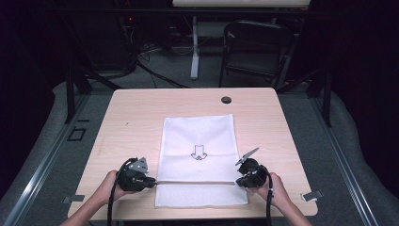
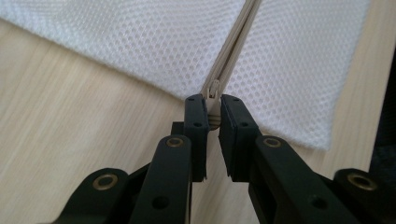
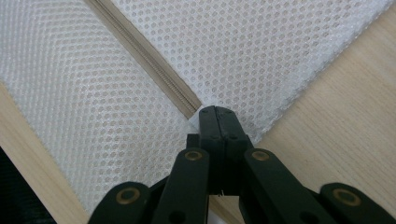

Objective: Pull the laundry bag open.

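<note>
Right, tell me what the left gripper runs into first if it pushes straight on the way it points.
The left gripper is shut on the zipper pull at the edge of the white mesh bag. Straight ahead lies the zipper line across the bag, so it would likely meet the bag's mesh first, and the right gripper beyond.

Black left gripper (image 1: 151,182), right gripper (image 1: 236,182); brass-ringed pivots, grey triangular plates, black trailing cables.

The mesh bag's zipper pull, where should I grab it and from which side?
Grip the small flat tab of the zipper pull at the left end of the zipper, coming in level from the bag's left edge along the zipper line. It sticks out past the mesh bag, so the left gripper can pinch its faces while the right gripper pins the other end.
</note>
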Tool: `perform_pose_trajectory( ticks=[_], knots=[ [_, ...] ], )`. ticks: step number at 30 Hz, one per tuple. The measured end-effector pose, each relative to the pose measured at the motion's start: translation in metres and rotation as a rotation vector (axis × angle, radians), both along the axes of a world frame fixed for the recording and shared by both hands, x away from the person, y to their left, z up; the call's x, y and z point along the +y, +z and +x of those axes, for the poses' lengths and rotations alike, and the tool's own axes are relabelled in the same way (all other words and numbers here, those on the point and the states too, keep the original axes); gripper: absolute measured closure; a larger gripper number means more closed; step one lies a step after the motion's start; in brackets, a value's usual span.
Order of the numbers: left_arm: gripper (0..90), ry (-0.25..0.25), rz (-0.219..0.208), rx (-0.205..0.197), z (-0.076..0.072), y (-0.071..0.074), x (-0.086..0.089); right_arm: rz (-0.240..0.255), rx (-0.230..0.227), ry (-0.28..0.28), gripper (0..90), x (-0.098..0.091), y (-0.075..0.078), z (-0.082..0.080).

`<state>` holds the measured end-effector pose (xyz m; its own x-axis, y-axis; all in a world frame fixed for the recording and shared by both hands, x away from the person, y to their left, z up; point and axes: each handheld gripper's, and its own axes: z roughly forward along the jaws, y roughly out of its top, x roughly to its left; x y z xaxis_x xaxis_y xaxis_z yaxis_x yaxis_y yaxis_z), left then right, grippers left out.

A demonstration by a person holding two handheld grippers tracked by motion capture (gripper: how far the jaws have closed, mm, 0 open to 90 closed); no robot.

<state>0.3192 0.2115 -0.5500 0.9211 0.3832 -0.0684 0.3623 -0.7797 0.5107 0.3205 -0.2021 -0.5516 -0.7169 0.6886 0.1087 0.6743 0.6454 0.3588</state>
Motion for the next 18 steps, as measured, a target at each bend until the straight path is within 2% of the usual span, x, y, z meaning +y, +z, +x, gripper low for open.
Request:
perform_pose_trajectory(
  ticks=[1,2,3,5,6,7,10,13,14,15,16,17,18],
  knots=[
    [81.9,0.004,0.000,0.000,0.0005,-0.0005,0.0035,0.001,0.001,0.000,90.0,0.0000,0.0001,0.0000],
    [81.9,0.016,-0.035,0.019,0.0014,-0.0007,0.0074,0.005,0.001,-0.001,90.0,0.0000,-0.0002,0.0000],
    [81.9,0.020,-0.038,0.017,0.0010,-0.0008,0.0082,0.004,0.002,0.000,90.0,-0.0003,-0.0001,0.0002],
    [81.9,0.019,-0.023,0.007,0.0011,-0.0018,0.0071,0.004,0.002,0.000,90.0,-0.0003,-0.0001,0.0002],
    [81.9,0.026,-0.043,0.028,0.0031,-0.0041,0.0084,0.004,0.001,-0.001,90.0,-0.0003,-0.0002,0.0003],
    [81.9,0.028,-0.043,0.029,0.0034,-0.0047,0.0083,0.008,0.002,-0.002,90.0,-0.0002,-0.0003,0.0001],
    [81.7,0.030,-0.024,0.023,0.0027,-0.0037,0.0052,0.006,0.005,0.001,90.0,-0.0004,-0.0001,0.0007],
    [81.5,0.035,-0.030,0.027,0.0026,-0.0033,0.0057,0.029,0.005,-0.002,90.0,-0.0010,-0.0010,0.0005],
    [81.4,0.039,-0.037,0.036,0.0027,-0.0036,0.0058,0.009,0.001,0.009,90.0,-0.0008,-0.0001,0.0003],
    [81.3,0.037,-0.034,0.035,0.0027,-0.0035,0.0055,0.026,-0.014,0.008,90.0,0.0005,-0.0012,-0.0015],
    [80.9,0.044,-0.033,0.035,0.0022,-0.0032,0.0048,0.000,-0.016,0.015,90.0,0.0004,0.0001,-0.0015],
    [80.4,0.040,-0.035,0.039,0.0022,-0.0024,0.0047,0.013,-0.018,0.020,87.9,0.0011,0.0000,-0.0022],
    [78.3,0.035,-0.034,0.042,0.0019,-0.0013,0.0044,0.024,-0.024,0.030,81.7,0.0011,0.0008,-0.0025]
  ],
)
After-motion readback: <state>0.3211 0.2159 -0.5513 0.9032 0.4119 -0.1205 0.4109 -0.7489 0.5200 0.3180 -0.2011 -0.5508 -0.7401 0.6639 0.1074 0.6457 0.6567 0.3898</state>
